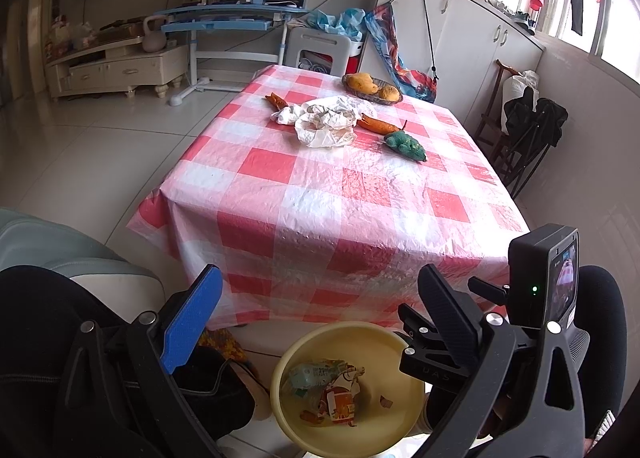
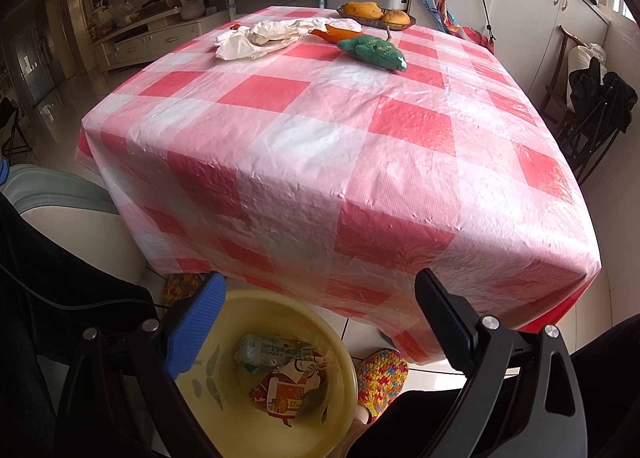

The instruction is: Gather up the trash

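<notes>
A yellow plastic basin (image 1: pixel 404 410) (image 2: pixel 340 390) stands on the floor in front of the table and holds crumpled wrappers (image 1: pixel 332 390) (image 2: pixel 286 374). Crumpled white paper (image 1: pixel 324 119) (image 2: pixel 260 37) lies on the far part of the red-checked tablecloth (image 1: pixel 340 197) (image 2: pixel 320 137). My left gripper (image 1: pixel 320 298) is open and empty, low over the basin. My right gripper (image 2: pixel 320 306) is open and empty, also above the basin near the table's front edge. The right gripper's body shows in the left wrist view (image 1: pixel 540 298).
On the table lie a green knitted toy (image 1: pixel 404 143) (image 2: pixel 372 51), an orange toy carrot (image 1: pixel 376 123) (image 2: pixel 334 33), another orange toy (image 1: pixel 276 99) and a fruit basket (image 1: pixel 372 87) (image 2: pixel 376 15). A pale chair (image 1: pixel 60 254) stands left. Colourful slippers (image 2: pixel 380 378) lie beside the basin.
</notes>
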